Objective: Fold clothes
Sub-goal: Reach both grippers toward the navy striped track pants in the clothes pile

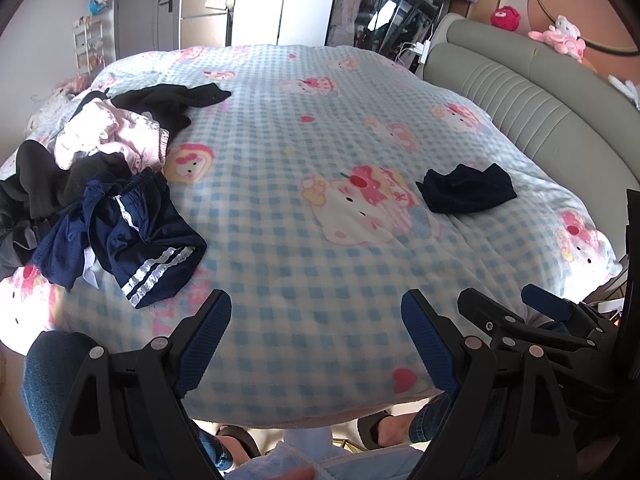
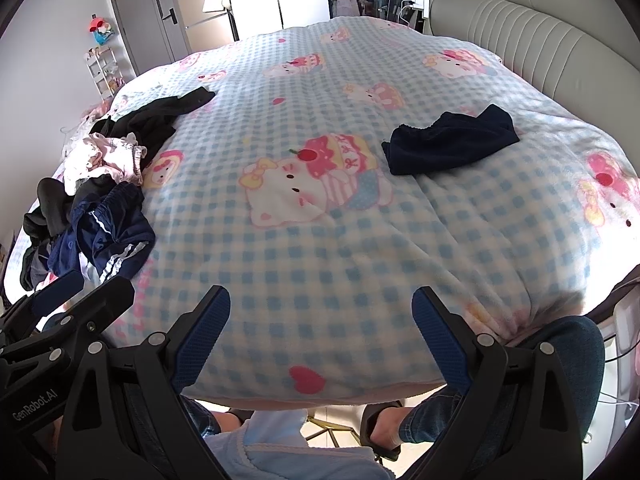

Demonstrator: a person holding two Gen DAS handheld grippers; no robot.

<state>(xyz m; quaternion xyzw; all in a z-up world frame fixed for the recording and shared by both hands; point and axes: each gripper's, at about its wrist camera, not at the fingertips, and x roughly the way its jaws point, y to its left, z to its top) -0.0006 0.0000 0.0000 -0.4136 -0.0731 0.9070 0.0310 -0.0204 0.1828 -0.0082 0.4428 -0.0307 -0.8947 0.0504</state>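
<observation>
Both grippers, the left gripper (image 1: 316,344) and the right gripper (image 2: 320,340), are held wide open and empty over the bed's (image 1: 320,248) near edge. The clothes pile (image 1: 100,184) is heaped along the left edge, nearer the left gripper; a folded dark piece (image 2: 450,144) lies toward the right.

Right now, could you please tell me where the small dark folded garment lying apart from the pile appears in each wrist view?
Left wrist view: the dark garment lies right of centre, near the grey headboard.
Right wrist view: the dark garment lies upper right of centre.
Shared landmark: the cat with cupcake print, just left of it.
</observation>
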